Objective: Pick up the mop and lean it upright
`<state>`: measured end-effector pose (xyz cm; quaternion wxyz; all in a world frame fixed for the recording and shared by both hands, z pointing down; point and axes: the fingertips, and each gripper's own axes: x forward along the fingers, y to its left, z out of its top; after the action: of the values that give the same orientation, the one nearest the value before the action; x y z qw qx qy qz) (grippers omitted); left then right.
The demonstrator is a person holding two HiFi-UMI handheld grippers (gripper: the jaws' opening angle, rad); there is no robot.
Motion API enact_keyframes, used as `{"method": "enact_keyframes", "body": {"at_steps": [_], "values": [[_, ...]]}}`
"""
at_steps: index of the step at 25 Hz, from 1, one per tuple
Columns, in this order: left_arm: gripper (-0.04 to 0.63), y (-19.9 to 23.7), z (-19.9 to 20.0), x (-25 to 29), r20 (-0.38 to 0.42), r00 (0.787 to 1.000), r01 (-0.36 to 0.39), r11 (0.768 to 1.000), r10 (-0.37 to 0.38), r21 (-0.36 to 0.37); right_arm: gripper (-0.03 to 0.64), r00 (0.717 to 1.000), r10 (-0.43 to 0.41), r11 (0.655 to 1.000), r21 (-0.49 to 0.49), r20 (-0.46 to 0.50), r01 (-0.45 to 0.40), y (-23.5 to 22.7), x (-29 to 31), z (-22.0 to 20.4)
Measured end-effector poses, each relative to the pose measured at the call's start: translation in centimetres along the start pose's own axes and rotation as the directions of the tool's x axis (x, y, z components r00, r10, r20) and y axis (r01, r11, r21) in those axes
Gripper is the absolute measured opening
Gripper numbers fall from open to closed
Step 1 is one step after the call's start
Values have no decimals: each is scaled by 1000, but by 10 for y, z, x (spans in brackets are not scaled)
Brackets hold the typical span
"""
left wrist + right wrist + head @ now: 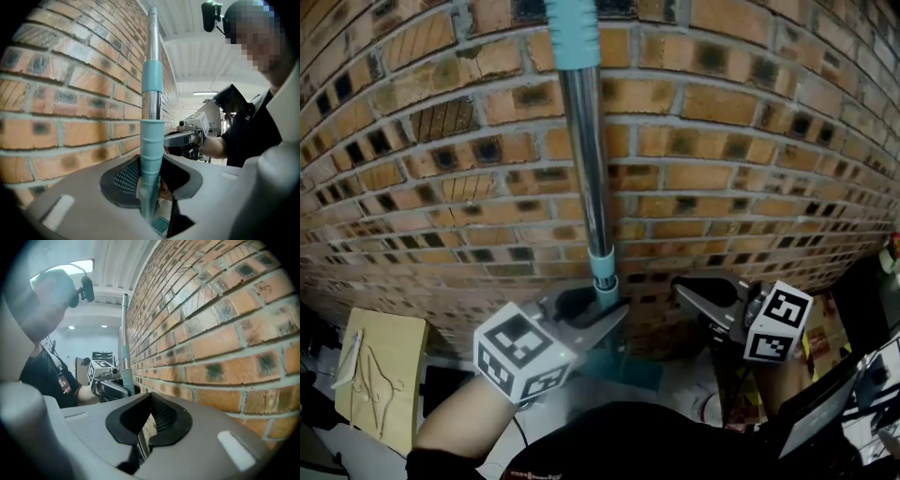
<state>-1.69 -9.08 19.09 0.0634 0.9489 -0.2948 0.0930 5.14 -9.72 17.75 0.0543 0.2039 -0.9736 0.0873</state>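
Note:
The mop's metal handle (586, 169) stands upright against the brick wall (750, 141), with teal sleeves along it. Its teal head (623, 367) rests on the floor below. My left gripper (607, 317) is shut on the lower teal sleeve (151, 140), which is pinched between the pads (126, 178). My right gripper (684, 289) hovers just right of the handle with its jaws together and nothing in them. In the right gripper view the handle (125, 357) and left gripper (110, 385) lie to the left, beyond the right gripper (146, 425).
A pale wooden board (380, 384) with thin wire items lies on the floor at lower left. Dark furniture and cluttered items (862, 375) crowd the lower right. The person's dark shirt (637, 445) fills the bottom centre.

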Motion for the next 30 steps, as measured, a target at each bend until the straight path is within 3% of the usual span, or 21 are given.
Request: {"method": "enact_keyframes", "body": {"at_steps": [20,30], "values": [[127,-15,209,-67,140,990,2,986,-26,168,14,989,13,989,-151,149,10,34,-25,164],[127,-8,291,-73,154,988,1,986,-28,168,14,982,35,990,-141,186,-9,37,-30,236]]}}
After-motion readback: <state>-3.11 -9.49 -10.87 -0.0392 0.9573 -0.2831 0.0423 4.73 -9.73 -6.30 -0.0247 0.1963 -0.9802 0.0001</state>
